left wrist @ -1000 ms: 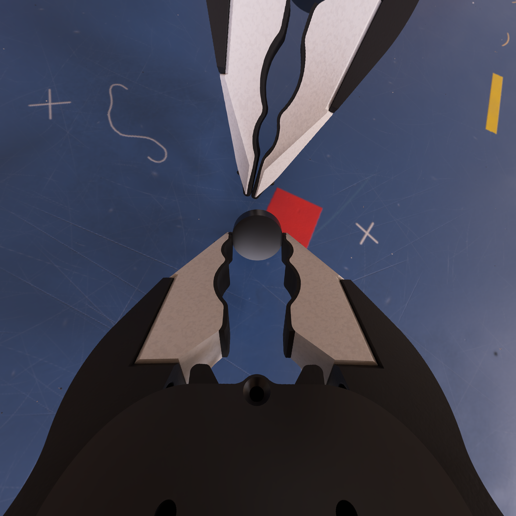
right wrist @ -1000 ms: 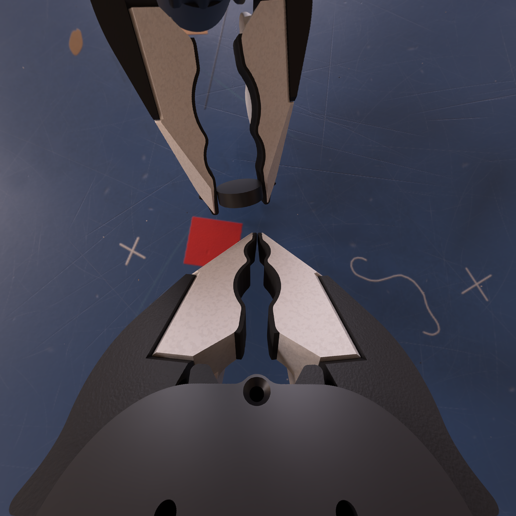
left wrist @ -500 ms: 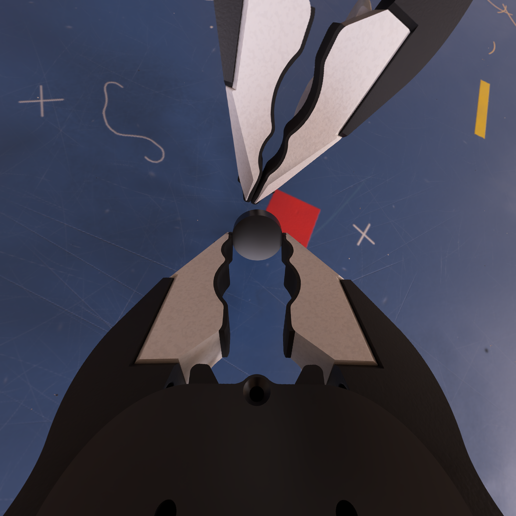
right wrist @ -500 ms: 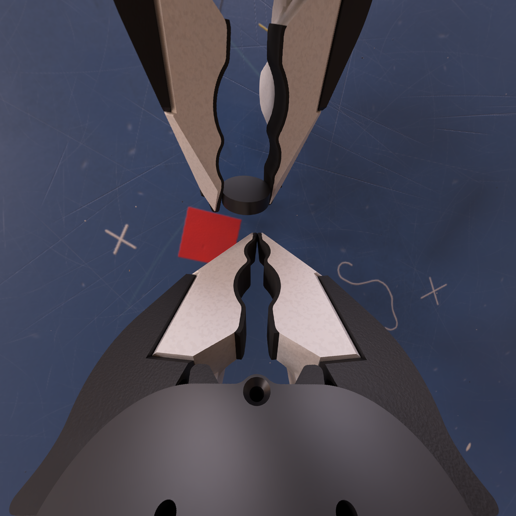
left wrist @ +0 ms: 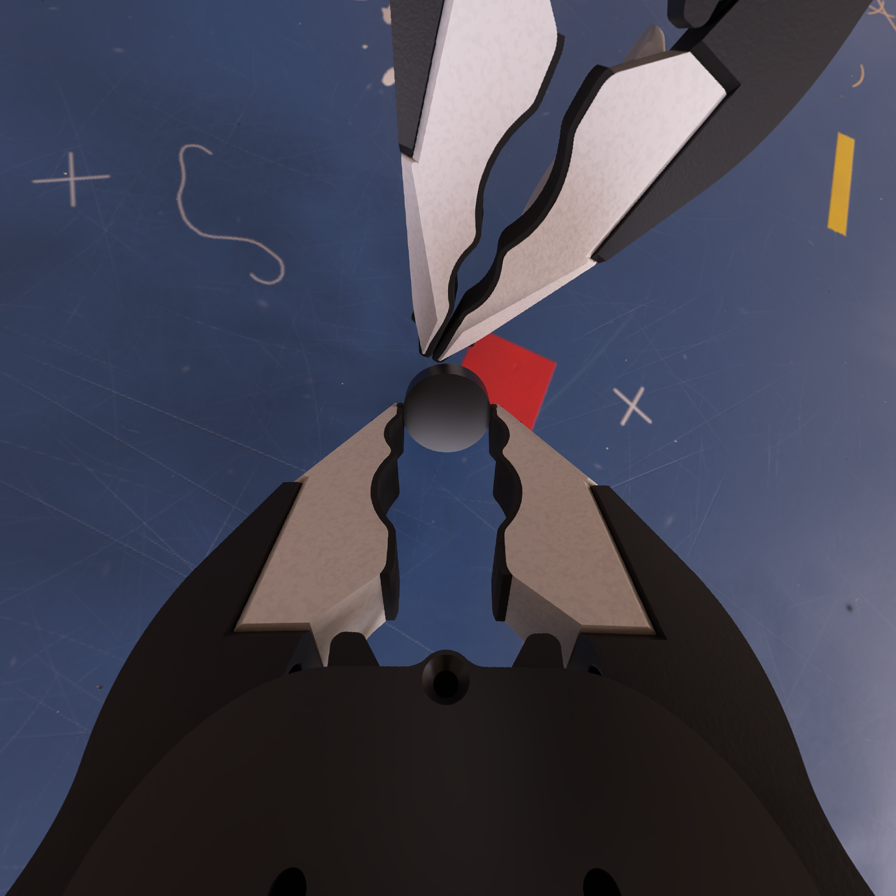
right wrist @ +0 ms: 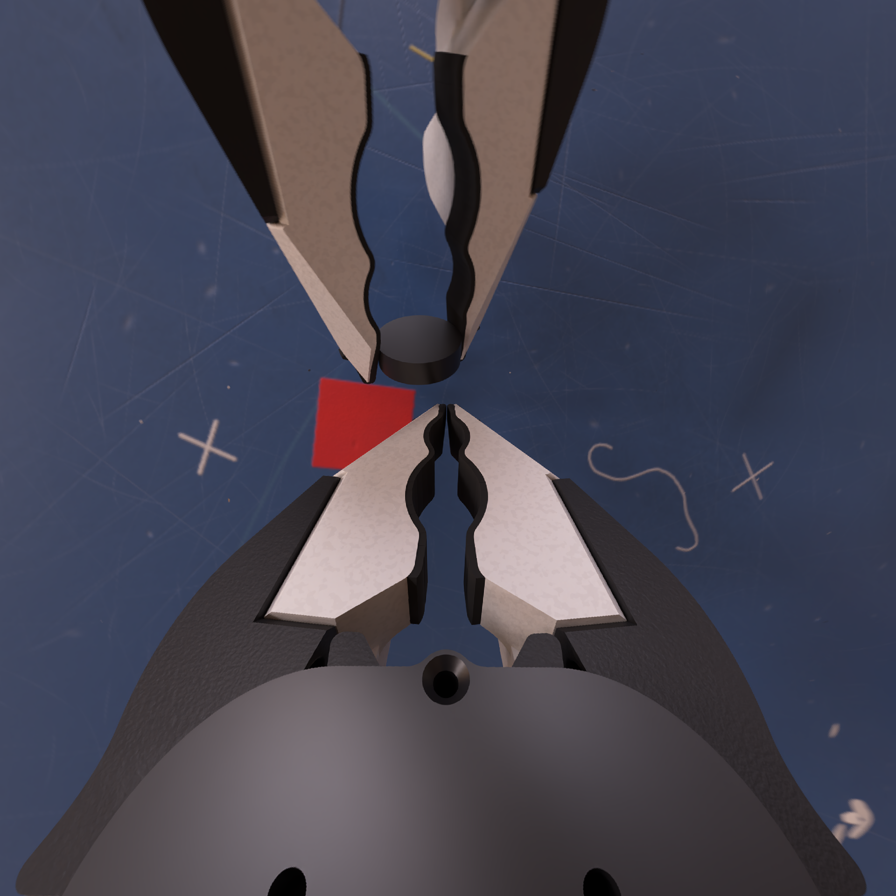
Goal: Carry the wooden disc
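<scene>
A dark round disc [left wrist: 446,414] is pinched between the fingertips of my left gripper [left wrist: 446,412], which is shut on it and holds it above the blue surface. The disc also shows in the right wrist view [right wrist: 419,350], held by the left gripper's tan fingers [right wrist: 329,203]. My right gripper [right wrist: 445,409] is shut and empty, its tips just short of the disc. In the left wrist view the right gripper [left wrist: 433,356] points down at the disc from above, tips nearly touching its far rim.
A red square patch [left wrist: 514,383] lies on the scratched blue surface [left wrist: 145,436] under the disc, and shows in the right wrist view [right wrist: 361,419]. A yellow strip [left wrist: 841,184] lies far right. Chalk crosses [left wrist: 632,406] and a squiggle [left wrist: 213,218] mark the surface.
The right gripper has tilted and come closer, so the left gripper and disc look larger in its view. The left gripper keeps its hold on the disc; the background has shifted slightly.
</scene>
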Motion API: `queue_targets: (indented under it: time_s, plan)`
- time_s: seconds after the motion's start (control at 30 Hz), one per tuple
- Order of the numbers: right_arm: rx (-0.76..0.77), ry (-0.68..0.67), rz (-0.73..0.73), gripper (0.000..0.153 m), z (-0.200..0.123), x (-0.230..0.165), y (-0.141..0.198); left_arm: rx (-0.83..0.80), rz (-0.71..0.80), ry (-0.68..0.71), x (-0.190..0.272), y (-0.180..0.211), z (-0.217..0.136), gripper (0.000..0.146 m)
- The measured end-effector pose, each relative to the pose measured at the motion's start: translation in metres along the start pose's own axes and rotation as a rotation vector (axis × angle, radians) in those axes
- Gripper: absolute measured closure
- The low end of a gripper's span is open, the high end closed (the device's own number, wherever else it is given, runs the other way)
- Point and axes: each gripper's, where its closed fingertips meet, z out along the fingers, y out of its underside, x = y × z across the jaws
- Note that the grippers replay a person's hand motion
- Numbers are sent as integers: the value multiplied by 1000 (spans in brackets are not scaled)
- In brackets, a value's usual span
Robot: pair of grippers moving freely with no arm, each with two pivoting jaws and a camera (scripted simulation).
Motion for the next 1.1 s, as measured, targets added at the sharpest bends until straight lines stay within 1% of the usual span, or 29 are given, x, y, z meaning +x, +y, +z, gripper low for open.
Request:
queue_targets:
  time_s: [0.13, 0.23, 0.33, 0.4, 0.47, 0.57, 0.6, 0.67, 0.73, 0.83, 0.97, 1.1]
  plan:
    - [62, 37, 81, 152, -2, 1, 0, 3, 7, -9, 0, -1, -1, 111]
    - [162, 32, 166, 149, -11, -1, -6, 42, -16, -24, -3, -4, -6, 111]
    - [241, 13, 259, 142, -26, 2, -5, 101, -77, -20, -8, -8, -19, 111]
    - [272, 24, 310, 138, -33, 7, 0, 135, -124, -46, -18, -8, -34, 111]
    - [299, 34, 356, 135, -35, 10, 5, 161, -184, -140, -41, -3, -54, 111]
    - [333, 43, 404, 130, -34, 11, 9, 128, -289, -367, -86, 19, -83, 111]
    - [338, 44, 411, 129, -32, 10, 10, 102, -320, -417, -96, 28, -90, 111]
    - [339, 49, 414, 128, -29, 8, 11, 64, -351, -472, -108, 40, -97, 111]
    - [335, 58, 410, 128, -27, 7, 12, 18, -342, -549, -118, 49, -99, 111]
    - [331, 76, 401, 127, -26, 6, 13, -63, -282, -657, -127, 58, -98, 111]
    - [332, 94, 404, 126, -27, 6, 15, -103, -243, -658, -127, 60, -90, 111]
    - [335, 112, 413, 126, -28, 7, 16, -142, -225, -650, -123, 61, -92, 111]
